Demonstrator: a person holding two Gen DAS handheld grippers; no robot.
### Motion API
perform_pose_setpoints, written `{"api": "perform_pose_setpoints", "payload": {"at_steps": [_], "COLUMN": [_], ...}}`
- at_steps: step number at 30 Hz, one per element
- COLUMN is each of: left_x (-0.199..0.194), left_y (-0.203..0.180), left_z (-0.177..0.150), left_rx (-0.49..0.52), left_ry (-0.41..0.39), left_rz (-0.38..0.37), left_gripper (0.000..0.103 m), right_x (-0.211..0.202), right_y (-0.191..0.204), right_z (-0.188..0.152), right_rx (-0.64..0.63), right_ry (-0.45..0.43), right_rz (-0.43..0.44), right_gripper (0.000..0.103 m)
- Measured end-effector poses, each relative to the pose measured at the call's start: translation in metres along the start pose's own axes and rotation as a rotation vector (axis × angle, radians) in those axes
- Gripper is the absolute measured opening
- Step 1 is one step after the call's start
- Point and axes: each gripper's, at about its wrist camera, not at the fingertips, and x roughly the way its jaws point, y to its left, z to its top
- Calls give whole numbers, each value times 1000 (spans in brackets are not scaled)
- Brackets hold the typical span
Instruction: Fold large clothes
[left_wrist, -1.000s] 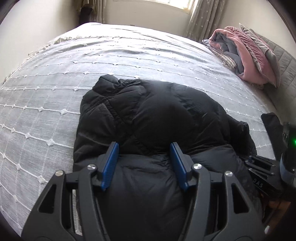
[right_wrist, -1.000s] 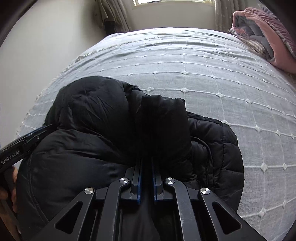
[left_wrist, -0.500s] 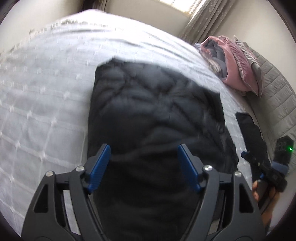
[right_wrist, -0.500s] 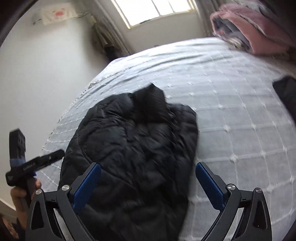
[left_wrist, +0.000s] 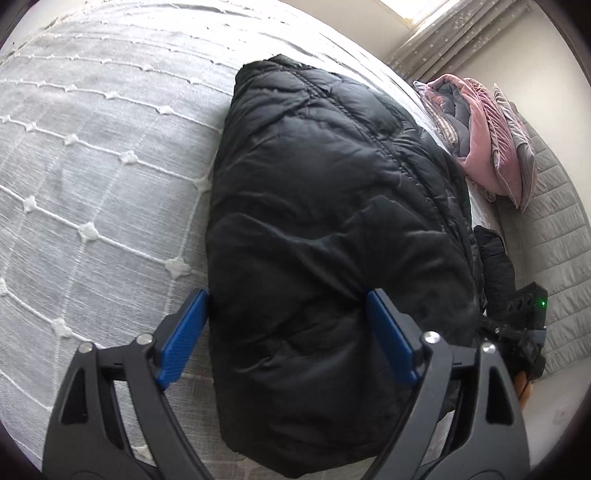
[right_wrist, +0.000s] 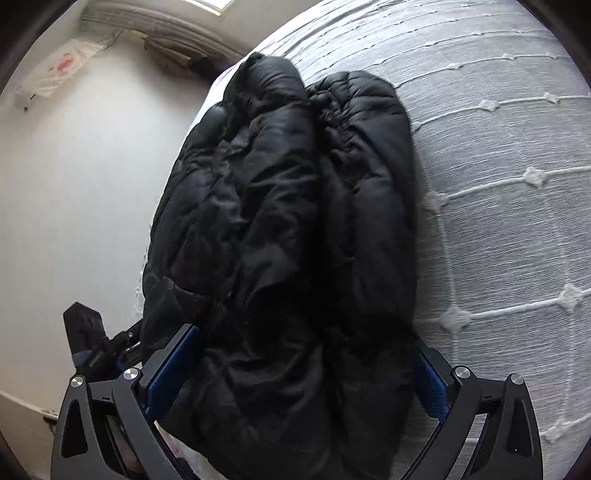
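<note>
Both open grippers straddle the jacket (left_wrist: 332, 221) edges.

left tool (left_wrist: 286, 336): fingers spread wide, gripping nothing | right tool (right_wrist: 295, 373): fingers spread wide, gripping nothing

Bare bedspread (left_wrist: 92, 177) left of the black jacket (left_wrist: 325, 206); pink bedding pile (left_wrist: 480, 136) crowding its right.
</note>
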Motion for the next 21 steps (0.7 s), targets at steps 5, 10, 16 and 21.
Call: {"api": "perform_pose_setpoints", "payload": {"at_steps": [5,10,16,21], "left_x": [7,11,17,18], "left_y": [2,2,6,7], "left_z": [1,1,3,1], "left_rx": [-23,-33,-70,-84], "left_ry": [19,20,48,63], "left_rz": [-31,-33,-81,-126], "left_gripper": [92,95,95,95], "right_x": [10,14,22,23], "right_y": [-5,-14,-7,8], "right_z": [-1,-6,-13,-19], "right_rx": [8,10,-21,-69], "right_ry": [4,-17,-34,-57], "right_rz": [11,-12,-40,-61], "right_gripper": [103,102,94,75]}}
